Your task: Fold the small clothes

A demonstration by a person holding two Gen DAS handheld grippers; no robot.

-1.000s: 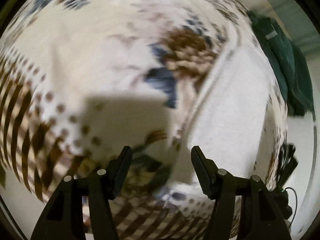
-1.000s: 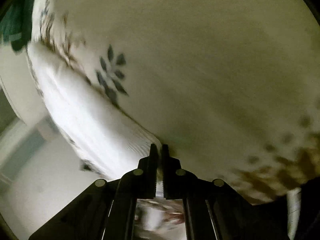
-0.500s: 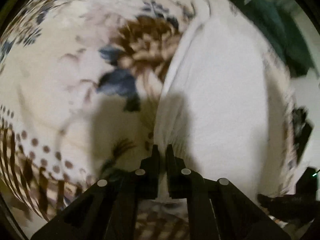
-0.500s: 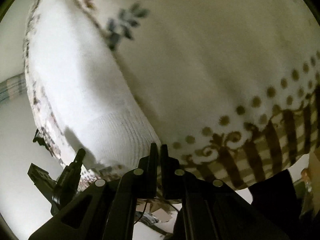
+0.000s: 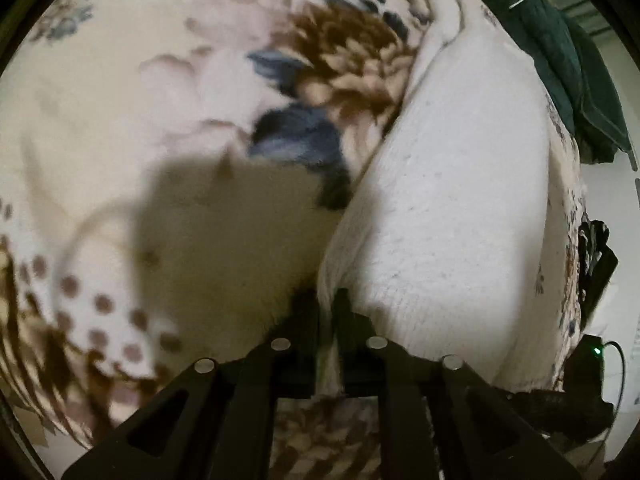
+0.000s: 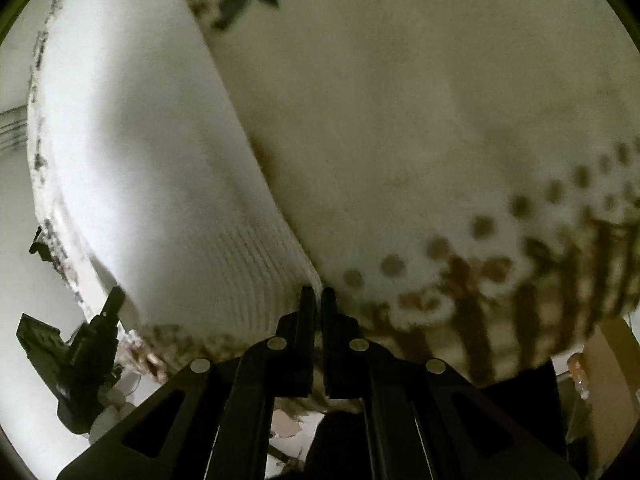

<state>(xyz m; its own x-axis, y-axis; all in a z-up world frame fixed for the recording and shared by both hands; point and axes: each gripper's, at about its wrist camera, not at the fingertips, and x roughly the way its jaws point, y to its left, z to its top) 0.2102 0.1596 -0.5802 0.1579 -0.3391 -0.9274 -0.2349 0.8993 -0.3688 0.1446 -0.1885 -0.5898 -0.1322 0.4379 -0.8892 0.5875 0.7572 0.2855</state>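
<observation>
White knit garment is pinched at its edge between both the left gripper and right gripper, over a flowered blanket.

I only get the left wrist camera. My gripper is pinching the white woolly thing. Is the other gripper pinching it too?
Observer: Yes. In the right wrist view the right gripper is shut on an edge of the white knit garment.
Child: Which bit has it got?
Observer: The ribbed hem. Its ridges show clearly there, right beside the brown dots of the blanket.
Child: Can that camera see my gripper?
Observer: Probably. A black gripper, most likely the left gripper, shows at the lower left of that view, with its tip at the garment's far edge.
</observation>
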